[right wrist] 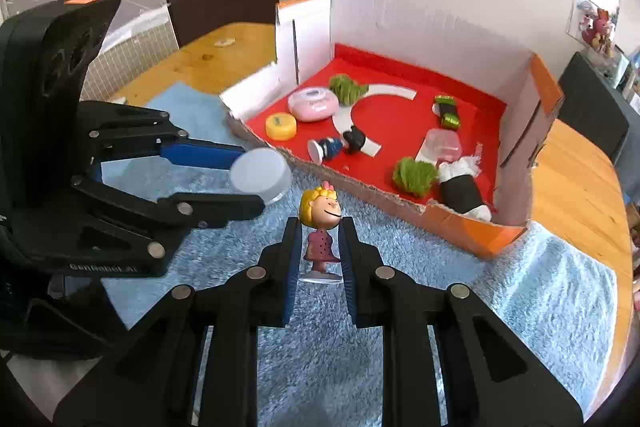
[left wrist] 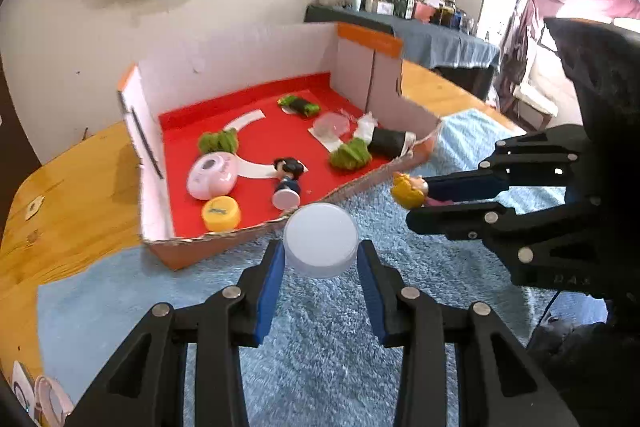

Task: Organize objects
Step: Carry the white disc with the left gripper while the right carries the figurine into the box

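Observation:
My left gripper [left wrist: 321,251] is shut on a white round lid [left wrist: 321,241], held above the blue rug just in front of the cardboard box [left wrist: 224,243]. In the right wrist view the same lid [right wrist: 261,175] sits between the left gripper's [right wrist: 256,179] blue pads. My right gripper [right wrist: 319,247] is shut on a blonde girl figurine [right wrist: 320,227] in a maroon dress, lifted over the rug near the box's front wall. In the left wrist view the figurine [left wrist: 408,189] pokes out of the right gripper [left wrist: 416,197].
The red-floored box [right wrist: 460,227] holds a pink round case [right wrist: 314,103], a yellow lid [right wrist: 281,125], a dark-haired figurine [right wrist: 340,145], green fuzzy balls [right wrist: 414,175], a black-and-white roll [right wrist: 460,187] and a clear cup [right wrist: 442,145]. A blue rug [right wrist: 540,287] covers the wooden table [right wrist: 580,179].

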`<state>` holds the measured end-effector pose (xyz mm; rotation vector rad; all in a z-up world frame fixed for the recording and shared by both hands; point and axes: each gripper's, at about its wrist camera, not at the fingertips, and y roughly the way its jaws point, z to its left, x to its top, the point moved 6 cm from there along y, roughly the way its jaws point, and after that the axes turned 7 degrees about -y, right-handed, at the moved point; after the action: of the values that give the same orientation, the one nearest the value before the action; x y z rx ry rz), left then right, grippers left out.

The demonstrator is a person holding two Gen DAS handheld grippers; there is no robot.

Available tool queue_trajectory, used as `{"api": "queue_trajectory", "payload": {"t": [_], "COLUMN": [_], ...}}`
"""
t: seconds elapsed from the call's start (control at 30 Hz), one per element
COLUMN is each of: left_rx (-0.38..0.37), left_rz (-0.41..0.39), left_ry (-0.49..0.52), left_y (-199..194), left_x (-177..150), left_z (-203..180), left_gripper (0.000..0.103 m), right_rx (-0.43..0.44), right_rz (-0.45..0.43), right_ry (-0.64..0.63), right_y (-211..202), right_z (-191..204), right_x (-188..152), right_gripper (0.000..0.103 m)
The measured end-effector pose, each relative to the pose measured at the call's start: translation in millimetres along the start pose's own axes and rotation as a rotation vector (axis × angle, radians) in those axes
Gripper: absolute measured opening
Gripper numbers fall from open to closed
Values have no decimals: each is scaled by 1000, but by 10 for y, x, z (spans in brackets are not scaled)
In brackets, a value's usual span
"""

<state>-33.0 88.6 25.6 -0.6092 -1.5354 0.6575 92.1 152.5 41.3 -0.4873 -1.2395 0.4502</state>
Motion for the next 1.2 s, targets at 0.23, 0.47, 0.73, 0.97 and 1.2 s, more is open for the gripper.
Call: {"api": "queue_trajectory", "payload": {"t": [0.23,0.47,0.73,0.97,1.2], "left_rx": [6,-6,-30,-11,-6], "left_rz": [-26,-40,-8,35,107], "left_ry": [-8,2,-10,-3,-2], "left_y": [-162,-164,35,331,707], "left_x": [1,224,540,732,872], "left_z": [9,-8,26,125,227], "left_gripper": [40,40,40,40,40], "right_rx": [9,21,-1,10,13], "right_rz": [-19,-32,7,70,145], "right_ry": [39,114,168,212,249], "right_y": [-82,-51,189,526,850], "right_z": [-17,-241,-584,-867,-1086], "right_x": [25,241,562,781,932], "right_gripper": [18,18,18,18,18]}}
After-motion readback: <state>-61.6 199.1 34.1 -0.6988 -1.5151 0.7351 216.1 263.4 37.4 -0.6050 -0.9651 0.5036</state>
